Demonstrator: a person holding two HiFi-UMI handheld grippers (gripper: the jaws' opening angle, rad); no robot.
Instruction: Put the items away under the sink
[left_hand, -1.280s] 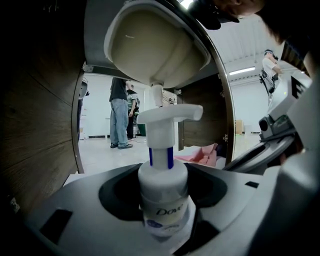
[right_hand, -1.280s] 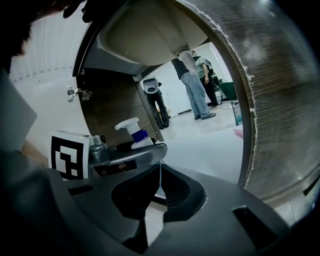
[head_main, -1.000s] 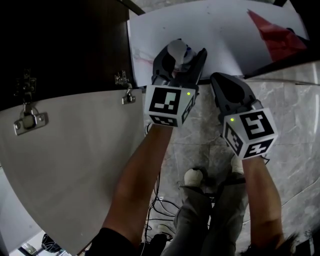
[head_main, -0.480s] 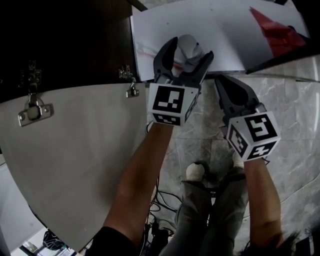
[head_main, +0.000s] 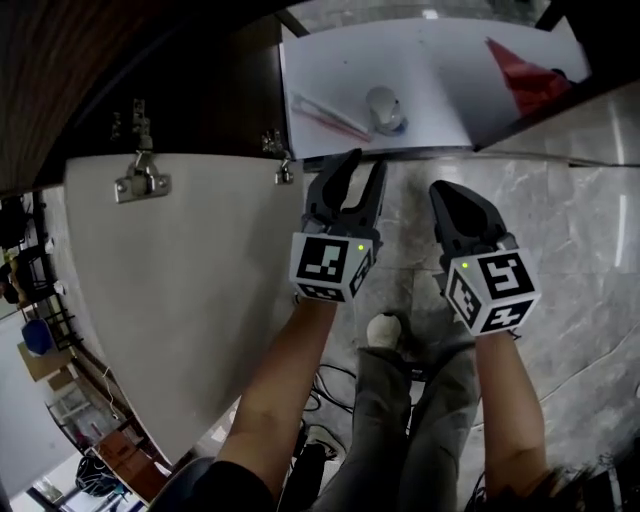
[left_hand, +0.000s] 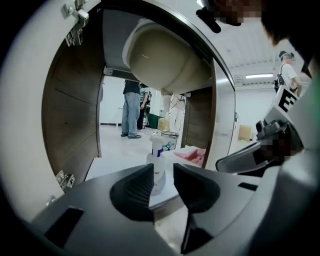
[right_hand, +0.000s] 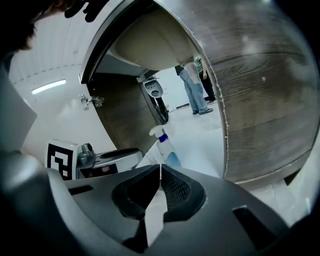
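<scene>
So, L gripper (head_main: 360, 168) jaws stand apart w/ a narrow gap. They have just been closing, w/ nothing between them. The spray bottle (head_main: 383, 108) shows through the gap but sits farther off. R gripper (head_main: 445, 192) jaws are together, tips meeting, empty. Both grippers hang side by side just outside the cabinet's near edge, the R one to the right. The spray bottle stands upright on the white cabinet floor (head_main: 440, 70), under the sink basin (left_hand: 165, 55), apart from both grippers. A thin pink-white item (head_main: 325, 115) lies just left of it. A red cloth (head_main: 525, 75) lies in the far right corner. At left the cabinet door (head_main: 180, 290) is swung open.
</scene>
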